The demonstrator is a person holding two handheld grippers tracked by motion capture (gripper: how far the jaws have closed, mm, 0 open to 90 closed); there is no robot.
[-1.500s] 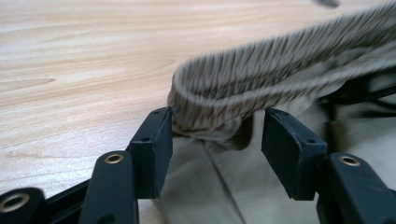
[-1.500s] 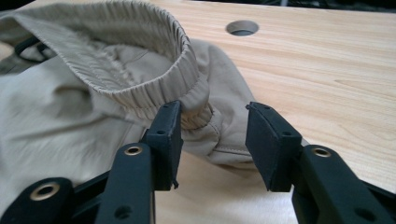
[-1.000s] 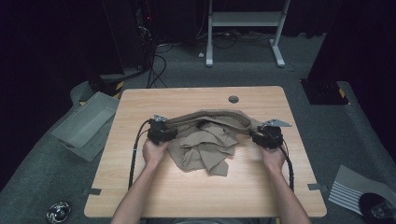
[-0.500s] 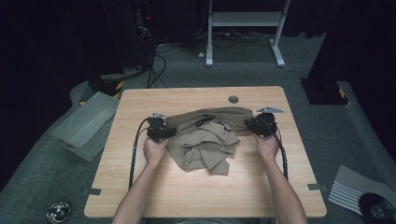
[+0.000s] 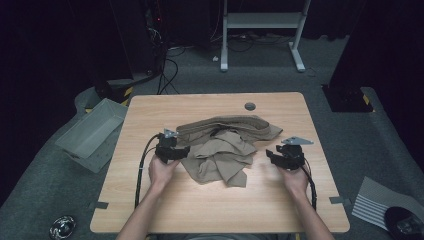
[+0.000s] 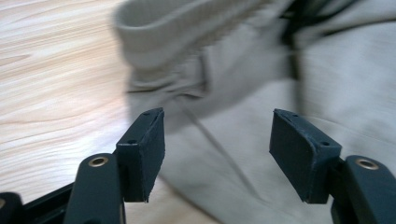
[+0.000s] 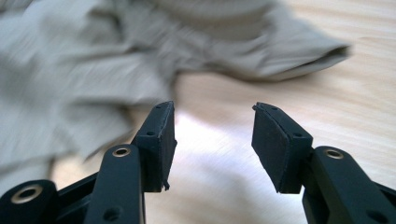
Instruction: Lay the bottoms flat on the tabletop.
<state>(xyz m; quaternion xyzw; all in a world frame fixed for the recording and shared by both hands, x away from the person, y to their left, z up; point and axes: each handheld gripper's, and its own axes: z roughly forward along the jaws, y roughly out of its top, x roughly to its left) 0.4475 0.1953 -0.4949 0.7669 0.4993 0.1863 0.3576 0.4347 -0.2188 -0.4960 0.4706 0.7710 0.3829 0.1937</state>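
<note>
Two forearms enter from the near edge of the light wooden table (image 5: pixel 215 210), one gripper in each hand. The left gripper (image 5: pixel 181 153) sits at the left edge of the crumpled khaki trousers (image 5: pixel 222 152); in the left gripper view (image 6: pixel 217 158) its jaws stand wide apart over the fabric, the pads pressing on nothing, having just been opening. The right gripper (image 5: pixel 271 156) is just beside the right edge of the trousers, over bare table; in the right gripper view (image 7: pixel 214 144) its jaws are likewise apart with only wood between them, also having just been opening.

The trousers lie near the middle of the table, waistband toward the far side, legs bunched toward the person. A round grommet hole (image 5: pixel 250 106) is set near the far edge of the table.

The floor is grey carpet (image 5: pixel 250 70). One grey plastic bin (image 5: pixel 92 132) rests left of the table; one white frame stand (image 5: pixel 262 30) is beyond it. The far room is dark and hard to make out. Both gripper views are motion-blurred, so fabric detail is unclear.

Count: two grippers, one pair of trousers, one bin.
</note>
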